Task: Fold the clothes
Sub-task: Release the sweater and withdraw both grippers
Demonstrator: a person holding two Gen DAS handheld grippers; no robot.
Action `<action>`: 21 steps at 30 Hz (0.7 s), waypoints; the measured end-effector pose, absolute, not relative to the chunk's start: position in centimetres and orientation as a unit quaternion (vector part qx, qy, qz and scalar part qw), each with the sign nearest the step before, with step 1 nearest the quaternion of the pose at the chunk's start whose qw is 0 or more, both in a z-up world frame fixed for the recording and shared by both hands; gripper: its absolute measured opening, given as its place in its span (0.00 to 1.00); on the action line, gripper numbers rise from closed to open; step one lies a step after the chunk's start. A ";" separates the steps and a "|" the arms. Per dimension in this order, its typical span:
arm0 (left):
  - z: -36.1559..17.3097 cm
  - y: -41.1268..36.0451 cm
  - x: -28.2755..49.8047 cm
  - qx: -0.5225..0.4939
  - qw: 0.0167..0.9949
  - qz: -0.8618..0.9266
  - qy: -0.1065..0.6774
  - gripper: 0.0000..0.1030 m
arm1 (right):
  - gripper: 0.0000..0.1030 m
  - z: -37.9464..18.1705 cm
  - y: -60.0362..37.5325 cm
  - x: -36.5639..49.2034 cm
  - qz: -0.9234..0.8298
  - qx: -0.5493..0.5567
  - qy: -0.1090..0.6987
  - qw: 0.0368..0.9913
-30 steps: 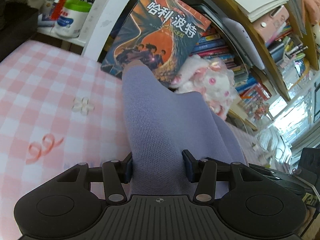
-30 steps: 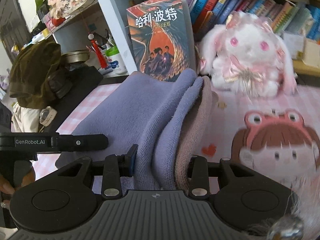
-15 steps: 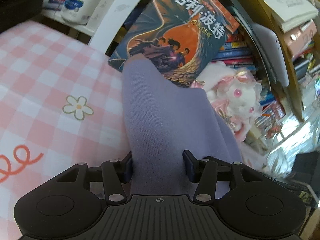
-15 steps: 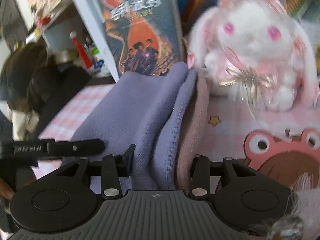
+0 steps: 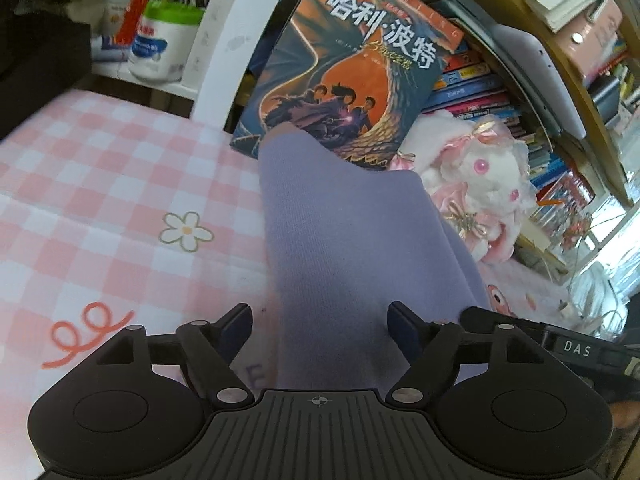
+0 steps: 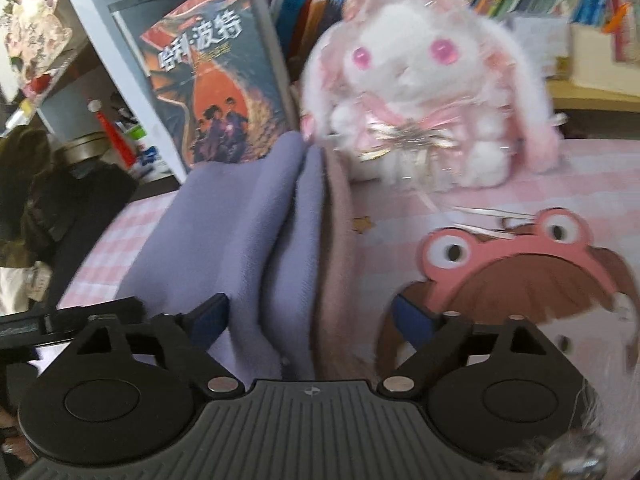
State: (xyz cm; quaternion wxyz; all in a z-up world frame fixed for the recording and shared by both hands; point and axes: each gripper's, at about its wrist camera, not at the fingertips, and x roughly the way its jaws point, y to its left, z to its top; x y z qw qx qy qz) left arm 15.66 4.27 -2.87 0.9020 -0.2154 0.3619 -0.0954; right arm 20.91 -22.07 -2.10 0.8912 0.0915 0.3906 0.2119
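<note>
A folded lilac knit garment (image 5: 344, 240) lies on the pink checked cloth (image 5: 100, 184), its far end against a leaning book. My left gripper (image 5: 320, 320) is open, its blue-padded fingers standing apart on either side of the garment's near end. In the right wrist view the same garment (image 6: 240, 240) shows folded layers with a dusty pink layer (image 6: 338, 248) along its right edge. My right gripper (image 6: 310, 318) is open too, fingers spread around the folded stack.
A Harry Potter book (image 5: 352, 68) leans on the shelf behind the garment. A white and pink plush rabbit (image 6: 428, 92) sits to its right. A frog-hat girl print (image 6: 520, 264) marks the cloth. Jars and pens (image 5: 160, 40) stand at the back left.
Both grippers were shut on the garment's near end and have opened, letting it go. The garment now rests on the cloth.
</note>
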 end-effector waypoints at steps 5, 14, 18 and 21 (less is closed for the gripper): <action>-2.7 3.4 13.0 -0.165 0.917 -0.075 0.356 0.81 | 0.95 -1.6 -22.5 17.6 0.174 0.067 0.377 0.907; -2.4 1.6 8.3 -0.094 0.931 -0.048 0.350 0.92 | 0.99 -1.7 -21.9 12.1 0.101 0.044 0.373 0.921; -2.4 1.0 6.9 -0.078 0.931 -0.047 0.354 0.92 | 1.00 -1.7 -21.4 9.9 0.080 0.042 0.371 0.924; -2.4 0.8 6.1 -0.068 0.930 -0.050 0.357 0.93 | 1.00 -1.7 -21.1 8.5 0.071 0.041 0.370 0.925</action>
